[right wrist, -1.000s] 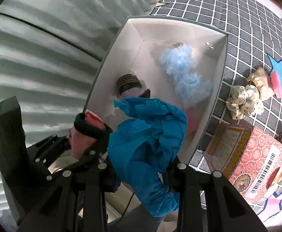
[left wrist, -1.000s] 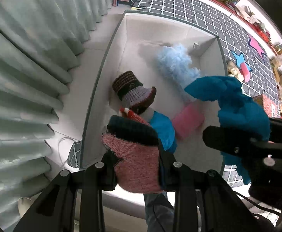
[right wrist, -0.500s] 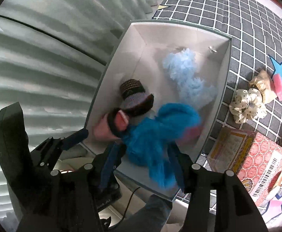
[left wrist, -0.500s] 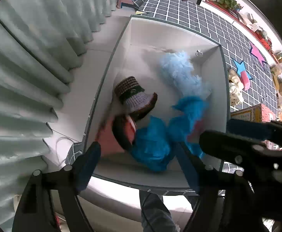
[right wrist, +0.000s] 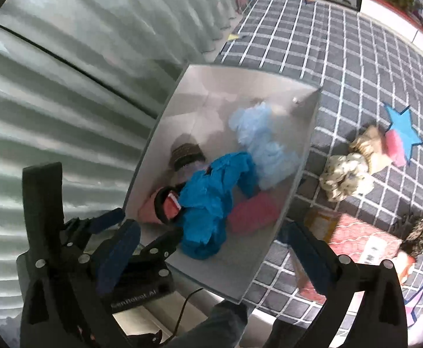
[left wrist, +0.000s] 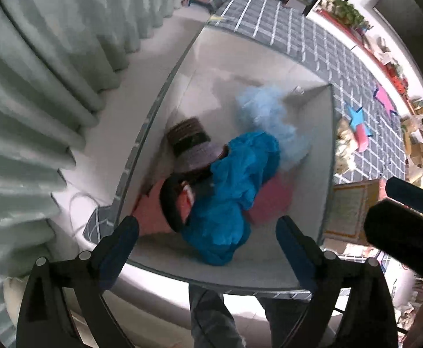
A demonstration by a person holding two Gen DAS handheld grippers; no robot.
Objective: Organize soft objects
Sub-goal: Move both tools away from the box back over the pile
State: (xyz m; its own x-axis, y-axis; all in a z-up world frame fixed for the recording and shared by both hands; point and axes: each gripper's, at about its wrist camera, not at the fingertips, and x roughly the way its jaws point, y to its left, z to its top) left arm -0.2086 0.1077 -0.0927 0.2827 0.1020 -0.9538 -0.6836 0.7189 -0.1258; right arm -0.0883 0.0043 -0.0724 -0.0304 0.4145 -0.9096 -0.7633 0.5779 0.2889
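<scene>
A white storage box (left wrist: pixel 313 107) (right wrist: pixel 304 156) stands on the floor below both grippers. Inside lie a bright blue cloth (left wrist: pixel 234 185) (right wrist: pixel 211 197), a pink knitted sock with a black cuff (left wrist: pixel 168 206) (right wrist: pixel 159 203), a brown-and-grey knitted hat (left wrist: pixel 191 145) (right wrist: pixel 185 153), a pale blue fluffy piece (left wrist: pixel 269 119) (right wrist: pixel 263 145) and a pink sponge-like block (left wrist: pixel 269 200) (right wrist: pixel 255 211). My left gripper (left wrist: pixel 207 235) hovers over the box's near end, its jaws opening with nothing between them. My right gripper (right wrist: pixel 208 240) hangs above the near rim, jaws opening wide, also holding nothing.
Pale green curtains (left wrist: pixel 37 87) hang on the left. A grey checked mat (right wrist: pixel 342 58) lies right of the box with a spotted cream scrunchie (right wrist: pixel 345 174), a beige soft item with pink (right wrist: pixel 379 148), a red patterned box (right wrist: pixel 362 237) and a dark fuzzy item (right wrist: pixel 417 232). The person's legs (left wrist: pixel 211 313) show below.
Both grippers let go: the left dropped the pink sock and the right dropped the blue cloth into the box, where they now lie. Both sets of jaws have spread wide.
</scene>
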